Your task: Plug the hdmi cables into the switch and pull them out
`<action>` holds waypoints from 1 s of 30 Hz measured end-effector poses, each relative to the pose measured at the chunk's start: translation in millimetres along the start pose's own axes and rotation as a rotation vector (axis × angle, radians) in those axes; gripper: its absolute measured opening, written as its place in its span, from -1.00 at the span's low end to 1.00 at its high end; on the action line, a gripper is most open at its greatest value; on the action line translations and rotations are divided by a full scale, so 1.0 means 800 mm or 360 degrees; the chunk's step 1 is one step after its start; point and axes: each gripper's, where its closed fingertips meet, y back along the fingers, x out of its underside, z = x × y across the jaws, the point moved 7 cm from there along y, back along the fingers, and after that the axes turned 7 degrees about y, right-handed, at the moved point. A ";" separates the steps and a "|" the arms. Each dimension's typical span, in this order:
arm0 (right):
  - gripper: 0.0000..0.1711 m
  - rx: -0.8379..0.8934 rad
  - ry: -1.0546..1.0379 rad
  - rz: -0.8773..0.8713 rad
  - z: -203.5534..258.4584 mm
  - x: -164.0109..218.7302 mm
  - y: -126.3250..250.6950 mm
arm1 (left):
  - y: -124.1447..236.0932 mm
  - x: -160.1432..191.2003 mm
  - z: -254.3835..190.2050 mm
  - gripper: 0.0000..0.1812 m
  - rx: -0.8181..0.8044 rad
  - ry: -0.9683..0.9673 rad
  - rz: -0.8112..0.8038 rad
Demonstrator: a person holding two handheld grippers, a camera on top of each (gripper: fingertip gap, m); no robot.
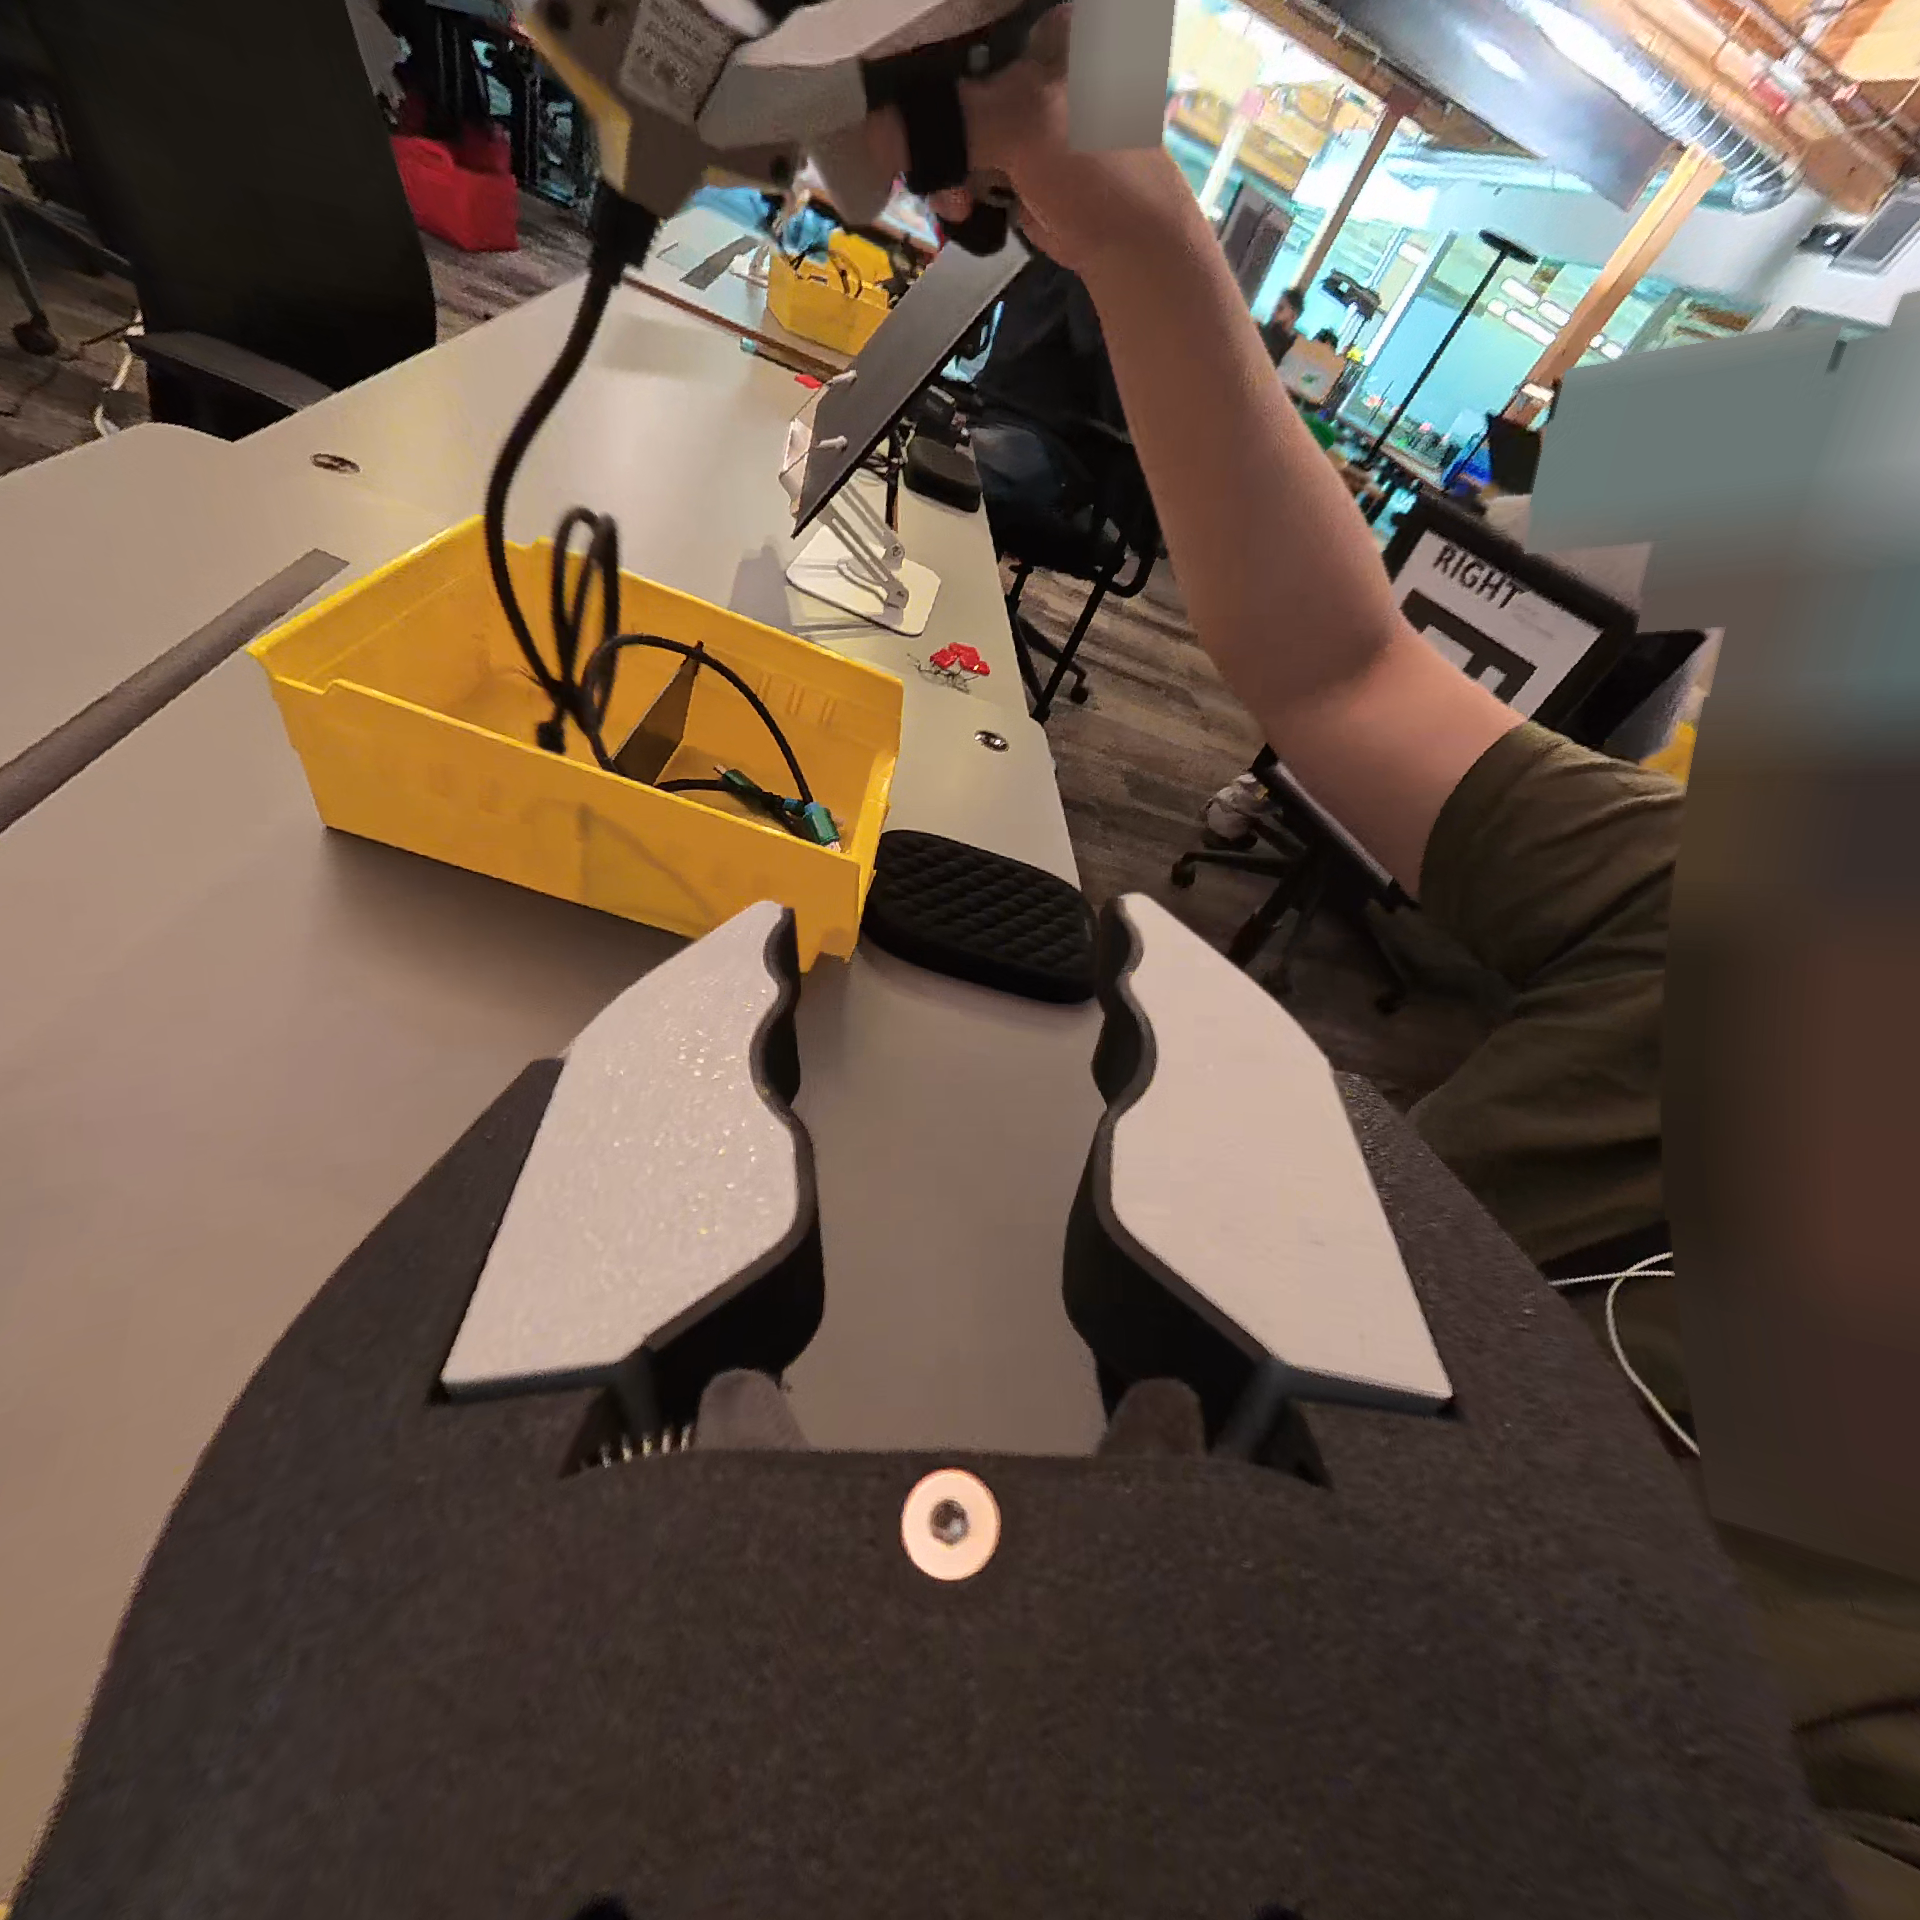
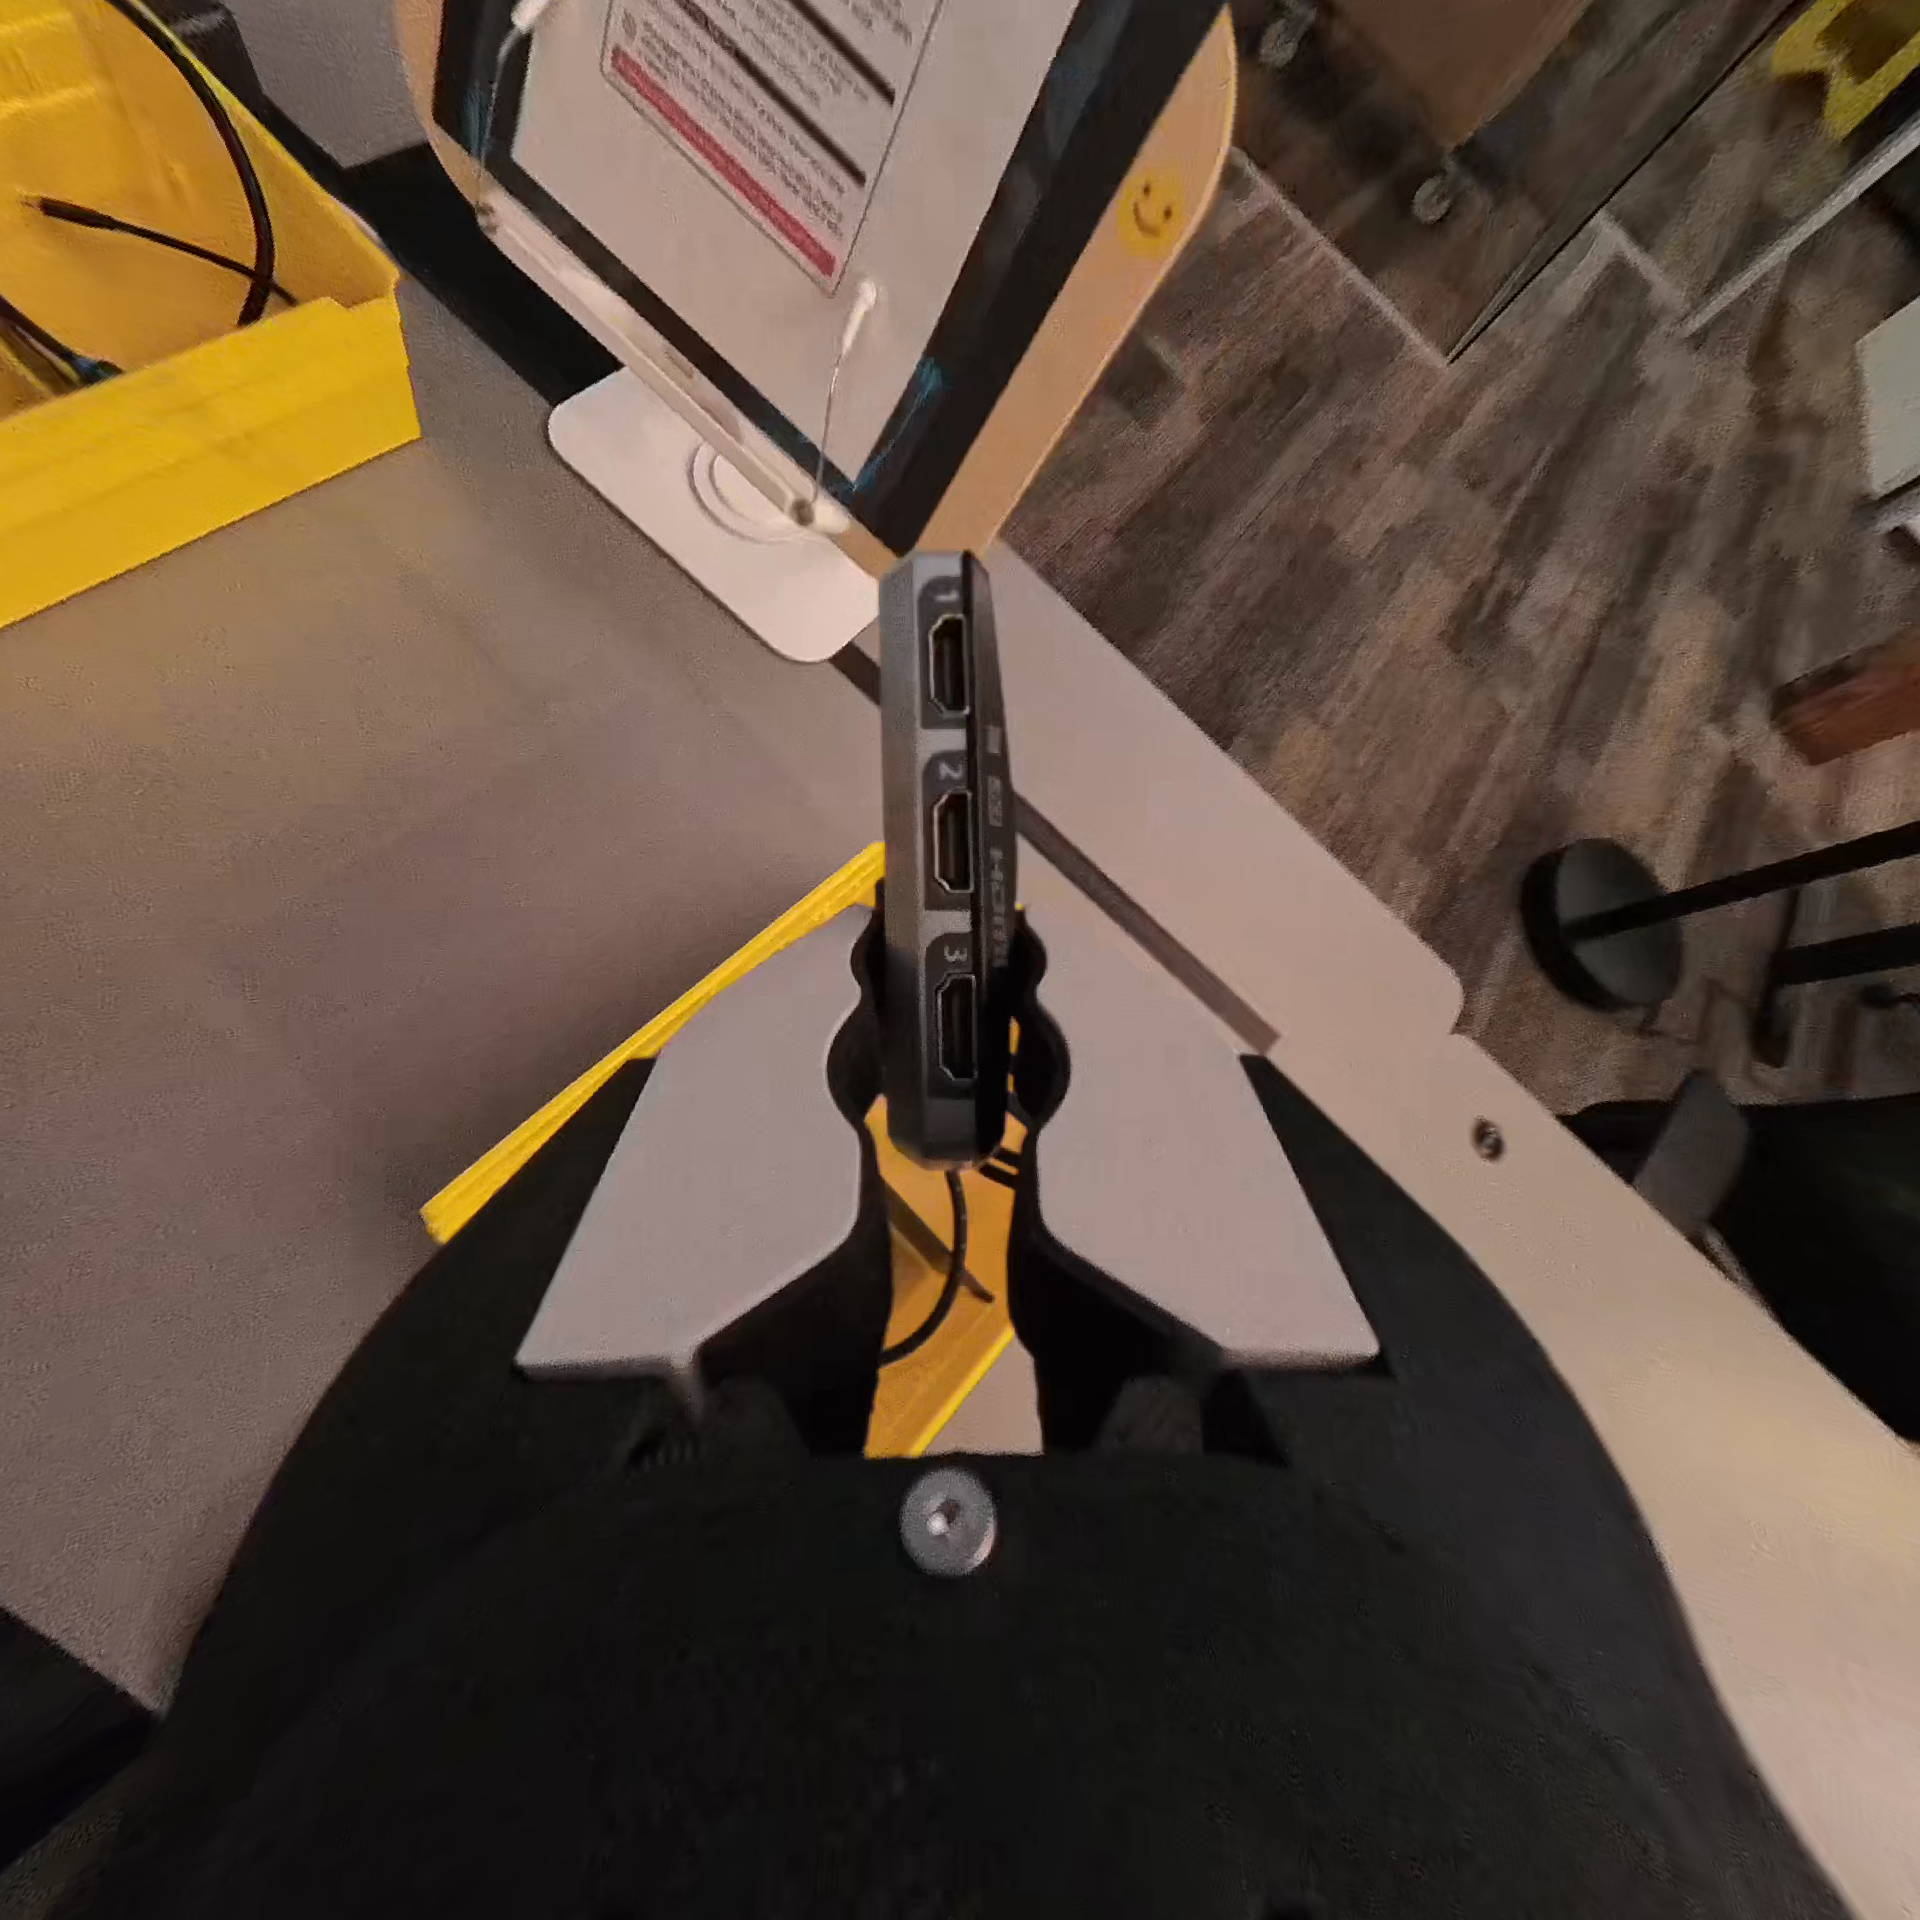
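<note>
My right gripper (image 2: 948, 935) is shut on a black HDMI switch (image 2: 940, 790), held on edge with three empty ports facing the camera. In the left wrist view this gripper (image 1: 748, 94) is high at the top in a person's hand, and the switch's black cable (image 1: 520, 436) hangs down into a yellow bin (image 1: 436, 748). More black cables (image 1: 769, 727) with green plugs (image 1: 821, 821) lie in the bin. My left gripper (image 1: 951, 925) is open and empty, low over the grey table (image 1: 208, 1039), just short of the bin's near corner.
A black oval pad (image 1: 982, 914) lies beside the bin near the table's right edge. A tablet on a white stand (image 1: 904, 374) stands behind it, with small red items (image 1: 961, 660) nearby. A second yellow bin (image 2: 208, 416) sits farther along. The person's arm (image 1: 1226, 447) crosses the right side. Across from one pair of fingers to the other is roughly 30 cm.
</note>
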 end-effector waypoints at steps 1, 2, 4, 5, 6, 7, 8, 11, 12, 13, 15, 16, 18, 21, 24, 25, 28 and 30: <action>-0.74 -0.0061 -0.0051 0.0018 -0.005 0.011 -0.013 | -0.002 0.002 0.000 -0.40 -0.0020 -0.0015 0.0021; -0.74 -0.0116 -0.0100 0.0024 -0.009 0.021 -0.027 | -0.004 0.003 0.001 -0.40 -0.0039 -0.0031 0.0046; -0.74 -0.0217 -0.0218 0.0012 -0.020 0.042 -0.052 | -0.009 0.005 0.000 -0.37 -0.0061 -0.0052 0.0088; -0.74 -0.0265 -0.0283 0.0004 -0.026 0.052 -0.063 | -0.011 0.006 0.000 -0.36 -0.0058 -0.0057 0.0101; -0.74 -0.0308 -0.0347 -0.0020 -0.032 0.061 -0.074 | -0.013 0.006 -0.002 -0.36 -0.0051 -0.0059 0.0110; -0.74 -0.0347 -0.0403 -0.0055 -0.038 0.070 -0.084 | -0.015 0.006 -0.003 -0.35 -0.0042 -0.0058 0.0113; -0.74 -0.0392 -0.0450 -0.0100 -0.042 0.078 -0.093 | -0.017 0.005 -0.003 -0.35 -0.0032 -0.0052 0.0112; -0.74 -0.0575 -0.0591 -0.0209 -0.046 0.109 -0.118 | -0.021 0.003 -0.006 -0.35 0.0040 -0.0025 0.0096; -0.74 -0.0612 -0.0643 -0.0193 -0.047 0.123 -0.128 | -0.021 0.003 -0.007 -0.33 0.0063 -0.0018 0.0092; -0.74 -0.0635 -0.0693 -0.0135 -0.046 0.140 -0.140 | -0.022 0.003 -0.007 -0.32 0.0076 -0.0011 0.0093; -0.74 -0.0703 -0.0744 -0.0002 -0.037 0.174 -0.166 | -0.021 0.004 -0.005 -0.32 0.0071 -0.0005 0.0096; -0.74 -0.0731 -0.0745 0.0061 -0.031 0.189 -0.178 | -0.020 0.004 -0.005 -0.33 0.0068 -0.0005 0.0092; -0.74 -0.0775 -0.0788 0.0084 -0.023 0.210 -0.197 | -0.016 0.002 -0.005 -0.34 0.0075 -0.0003 0.0069; -0.74 -0.0747 -0.0931 -0.0003 -0.029 0.224 -0.211 | -0.013 0.000 -0.003 -0.36 0.0093 0.0022 0.0035; -0.66 -0.0638 -0.1017 -0.0012 -0.041 0.239 -0.213 | -0.012 0.001 -0.001 -0.36 0.0085 0.0028 0.0034; -0.62 -0.0583 -0.1005 0.0041 -0.044 0.245 -0.212 | -0.011 0.001 -0.001 -0.36 0.0081 0.0025 0.0035; -0.51 -0.0484 -0.0864 0.0218 -0.047 0.257 -0.207 | -0.011 0.000 -0.003 -0.36 0.0083 0.0011 0.0033; -0.47 -0.0464 -0.0770 0.0305 -0.046 0.258 -0.200 | -0.011 0.001 -0.004 -0.36 0.0077 0.0008 0.0039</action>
